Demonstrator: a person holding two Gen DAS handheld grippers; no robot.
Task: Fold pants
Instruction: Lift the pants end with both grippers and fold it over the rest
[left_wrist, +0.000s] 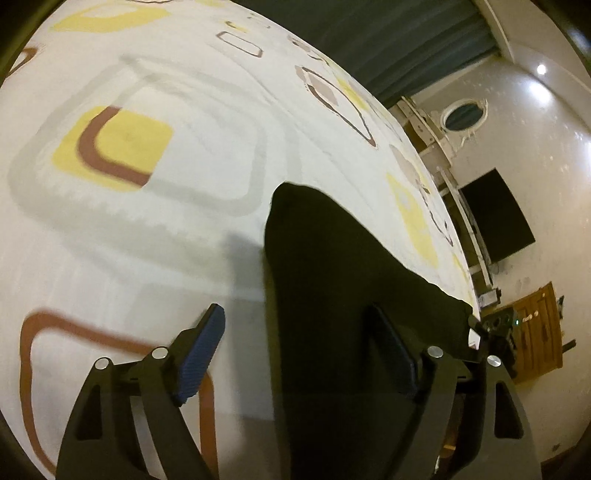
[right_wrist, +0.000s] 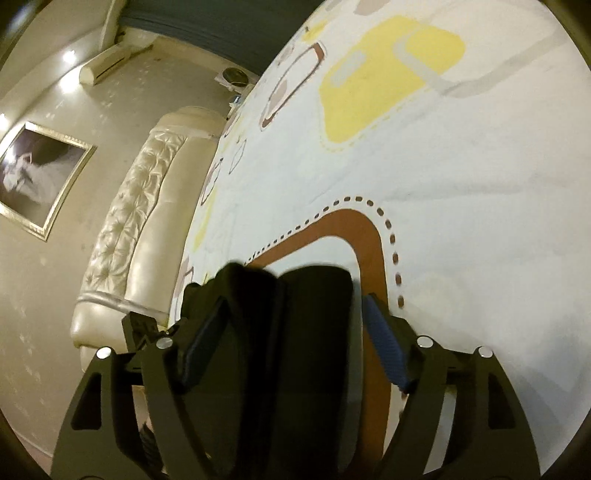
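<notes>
The black pants (left_wrist: 332, 280) lie flat on a white bed sheet (left_wrist: 184, 240) printed with yellow, brown and grey shapes. My left gripper (left_wrist: 295, 314) is open just above them. Its left finger (left_wrist: 207, 343) hangs over bare sheet and its right finger (left_wrist: 391, 347) over the black cloth, with the pants' edge between them. In the right wrist view a folded end of the pants (right_wrist: 314, 332) sits between the spread fingers of my right gripper (right_wrist: 295, 301), which is open. A strip of the brown print shows between the cloth and the right finger (right_wrist: 384, 343).
The bed's right edge (left_wrist: 436, 192) drops toward a black screen (left_wrist: 495, 214) and a wooden cabinet (left_wrist: 535, 332). A cream tufted headboard (right_wrist: 129, 229) borders the bed in the right wrist view, with a framed picture (right_wrist: 40, 181) on the wall. Dark curtains (left_wrist: 369, 37) hang behind.
</notes>
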